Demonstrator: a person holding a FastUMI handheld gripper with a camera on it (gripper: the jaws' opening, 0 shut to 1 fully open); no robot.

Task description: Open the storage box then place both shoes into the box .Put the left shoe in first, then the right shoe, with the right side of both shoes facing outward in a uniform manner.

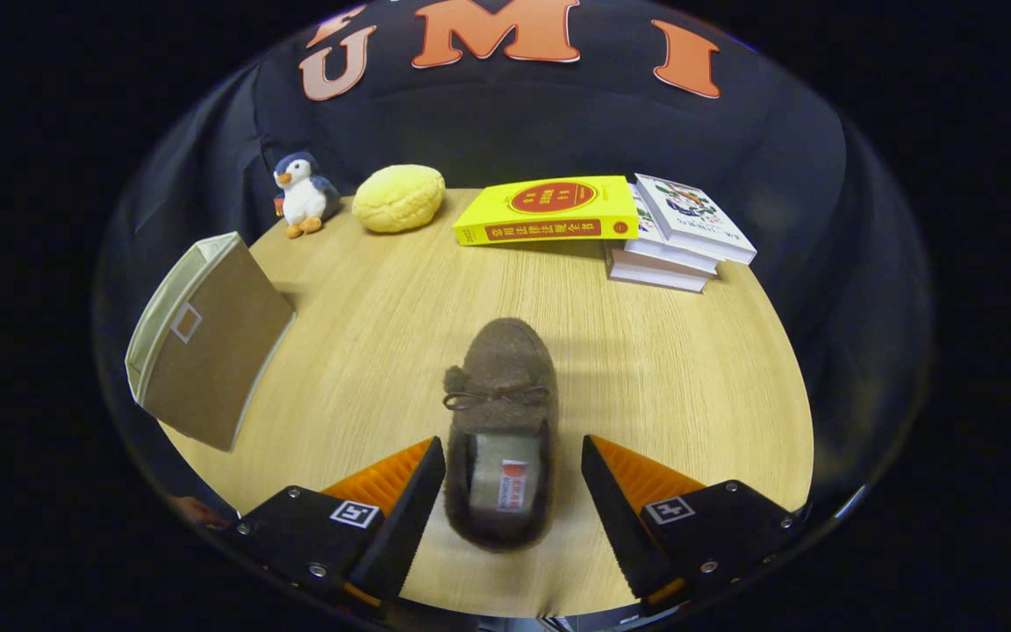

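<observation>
Hovering with gripper [512, 478] spread wide, brown shoe [503, 412] lying heel-first between the fingers, untouched, toe pointing far; storage box [207, 342] sitting far left.

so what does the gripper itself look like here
The gripper has two wedge-shaped fingers with ribbed inner faces and sawtooth edges. Each sits on a dark angular mount fixed with small screws and carrying a square black-and-white marker tag. No cables or sleeve are visible.
</observation>
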